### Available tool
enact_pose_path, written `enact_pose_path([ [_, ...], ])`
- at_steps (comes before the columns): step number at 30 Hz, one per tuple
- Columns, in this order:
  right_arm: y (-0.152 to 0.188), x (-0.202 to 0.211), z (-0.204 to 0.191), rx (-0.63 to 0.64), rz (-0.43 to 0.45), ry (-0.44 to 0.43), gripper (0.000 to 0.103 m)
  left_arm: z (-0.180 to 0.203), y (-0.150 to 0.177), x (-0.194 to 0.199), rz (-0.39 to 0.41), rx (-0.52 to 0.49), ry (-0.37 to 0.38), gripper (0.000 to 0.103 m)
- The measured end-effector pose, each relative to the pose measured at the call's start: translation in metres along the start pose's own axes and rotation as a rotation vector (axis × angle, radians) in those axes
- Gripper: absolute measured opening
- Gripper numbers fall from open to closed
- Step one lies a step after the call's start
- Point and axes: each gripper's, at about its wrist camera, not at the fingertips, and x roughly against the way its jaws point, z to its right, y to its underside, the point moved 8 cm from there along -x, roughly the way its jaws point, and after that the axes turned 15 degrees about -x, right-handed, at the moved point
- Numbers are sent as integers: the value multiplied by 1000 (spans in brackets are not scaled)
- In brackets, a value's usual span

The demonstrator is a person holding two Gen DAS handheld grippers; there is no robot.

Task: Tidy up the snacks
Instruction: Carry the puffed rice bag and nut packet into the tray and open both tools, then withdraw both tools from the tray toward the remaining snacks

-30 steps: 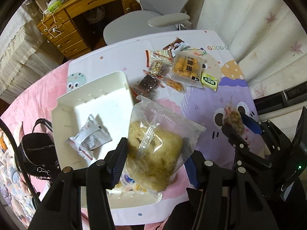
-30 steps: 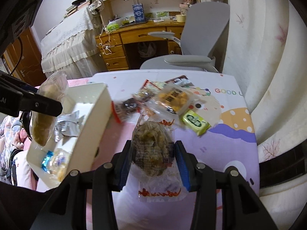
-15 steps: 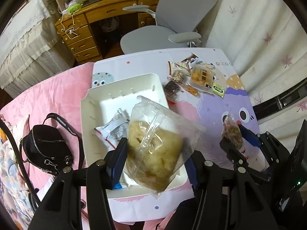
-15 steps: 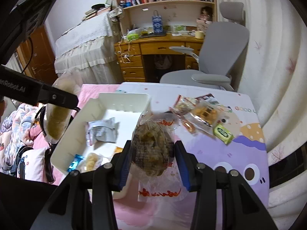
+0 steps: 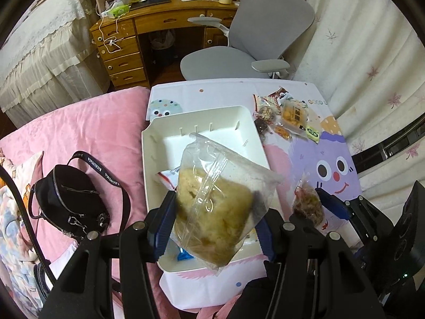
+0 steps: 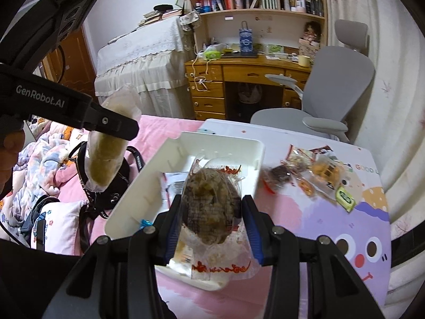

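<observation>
My left gripper [image 5: 213,223] is shut on a clear bag of yellow cake [image 5: 215,210] and holds it above the near end of the white tray [image 5: 202,119]. My right gripper [image 6: 211,212] is shut on a clear red-printed pack of brownish snack [image 6: 211,199], above the tray's [image 6: 223,143] near part. The right gripper and its pack [image 5: 309,206] show at the right of the left wrist view. The left gripper's bag [image 6: 106,154] shows at the left of the right wrist view. The tray holds a silver-white packet [image 6: 172,184] and a blue-wrapped piece [image 5: 185,255].
Several loose snack packs [image 5: 287,118] lie on the cartoon-printed cloth [image 5: 329,164] right of the tray. A black bag [image 5: 66,202] lies on the pink blanket at the left. A grey chair [image 5: 247,45] and a wooden desk [image 5: 148,24] stand beyond the table.
Both grippers have risen and drawn back with their packs, so the table looks farther away. The right gripper's pack has moved left, from over the cloth to over the tray.
</observation>
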Motion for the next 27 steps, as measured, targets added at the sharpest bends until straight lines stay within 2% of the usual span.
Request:
enact_pose_path([
  [4, 1, -3, -15, -2, 5, -7, 46, -10, 9, 0, 15, 10, 19, 55],
  [7, 0, -6, -19, -19, 11, 6, 53, -12, 14, 3, 41, 0, 20, 75],
  [8, 0, -7, -19, -25, 13, 14, 61, -13, 15, 5, 50, -4, 18, 76],
  [9, 0, -7, -20, -31, 15, 22, 65, -13, 15, 8, 58, -8, 20, 76],
  [11, 2, -7, -22, -40, 16, 25, 65, -13, 17, 10, 68, -5, 27, 81],
  [18, 17, -6, -19, -59, -19, 59, 65, -11, 24, 2, 63, 9, 60, 84],
  [27, 42, 0, 8, -113, -86, 123, 65, 13, 54, -26, -20, 38, 127, 84],
])
